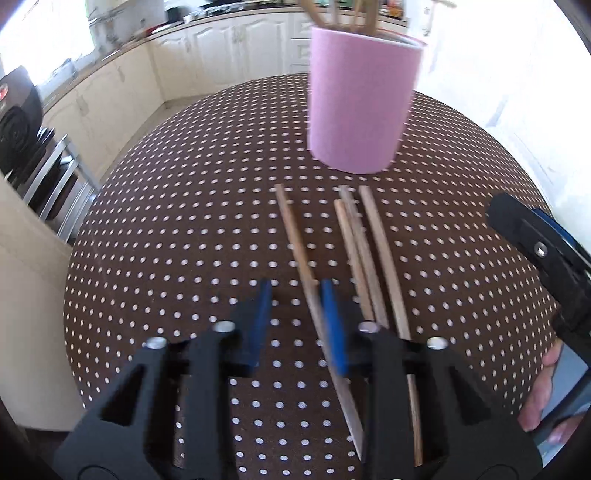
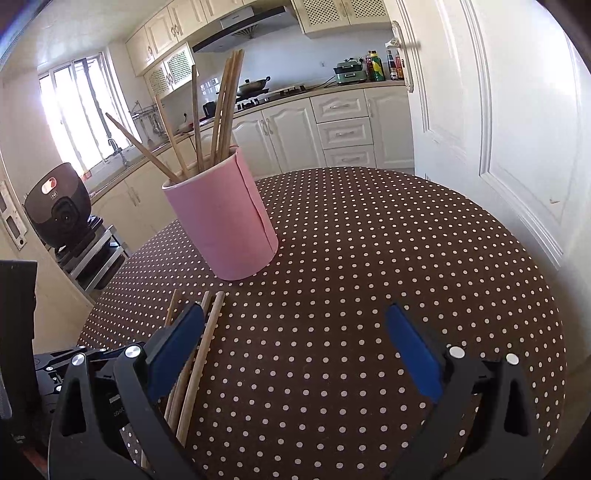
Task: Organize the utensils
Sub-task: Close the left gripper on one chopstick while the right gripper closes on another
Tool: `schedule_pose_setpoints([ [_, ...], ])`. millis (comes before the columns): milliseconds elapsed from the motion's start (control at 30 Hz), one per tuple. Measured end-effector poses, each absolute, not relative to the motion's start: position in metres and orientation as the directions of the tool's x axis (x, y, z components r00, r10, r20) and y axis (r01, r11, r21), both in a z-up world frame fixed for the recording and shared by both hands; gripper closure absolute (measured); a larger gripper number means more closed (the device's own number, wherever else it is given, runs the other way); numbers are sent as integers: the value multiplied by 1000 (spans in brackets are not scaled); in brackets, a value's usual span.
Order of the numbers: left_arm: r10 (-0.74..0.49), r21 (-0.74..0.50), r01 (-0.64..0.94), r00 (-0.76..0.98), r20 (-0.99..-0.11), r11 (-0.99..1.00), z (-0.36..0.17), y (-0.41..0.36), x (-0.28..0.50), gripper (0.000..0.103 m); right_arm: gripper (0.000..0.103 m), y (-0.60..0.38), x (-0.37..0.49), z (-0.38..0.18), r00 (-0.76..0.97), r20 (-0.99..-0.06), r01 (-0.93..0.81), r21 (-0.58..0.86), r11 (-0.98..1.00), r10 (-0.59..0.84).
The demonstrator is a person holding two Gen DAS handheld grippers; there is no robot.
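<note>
on the table (image 2: pixel 369 240) the pink cup (image 2: pixel 221 221) sits mid-way in and already holds about six chopsticks. four sticks (image 1: pixel 354 251) are left, lying flat just in front of it. left gripper (image 1: pixel 299 325) is spread around the leftmost stick, not pinching it yet. right gripper (image 2: pixel 295 350) is wide open and empty beside them.

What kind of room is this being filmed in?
A home kitchen, most likely. Cream cabinets line the walls, a range hood hangs over a stove with a wok, and a round table with a polka-dot cloth holds a pink holder of chopsticks.
</note>
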State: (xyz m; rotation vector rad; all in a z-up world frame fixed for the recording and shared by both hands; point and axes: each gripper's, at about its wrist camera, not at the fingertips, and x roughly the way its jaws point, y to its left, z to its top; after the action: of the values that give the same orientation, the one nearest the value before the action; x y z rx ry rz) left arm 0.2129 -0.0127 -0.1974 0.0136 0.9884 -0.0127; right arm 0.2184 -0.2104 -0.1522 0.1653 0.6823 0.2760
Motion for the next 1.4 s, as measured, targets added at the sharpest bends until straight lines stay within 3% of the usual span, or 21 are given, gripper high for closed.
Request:
schedule_pose_setpoints([
  [67, -35, -18, 36, 559, -828, 999, -197, -13, 210, 92, 8, -209, 218, -153, 735, -602, -202, 244, 948, 312],
  [267, -120, -130, 25, 581, -805, 991, -199, 4, 201, 96, 8, -198, 217, -153, 727, -618, -212, 211, 954, 298],
  [700, -203, -232, 30, 600, -773, 972, -198, 43, 180, 96, 8, -144, 221, -166, 677, -718, -236, -5, 972, 160],
  [1400, -331, -361, 79, 612, -718, 929, -205, 96, 171, 96, 8, -106, 232, -186, 635, -772, -227, -144, 963, 35],
])
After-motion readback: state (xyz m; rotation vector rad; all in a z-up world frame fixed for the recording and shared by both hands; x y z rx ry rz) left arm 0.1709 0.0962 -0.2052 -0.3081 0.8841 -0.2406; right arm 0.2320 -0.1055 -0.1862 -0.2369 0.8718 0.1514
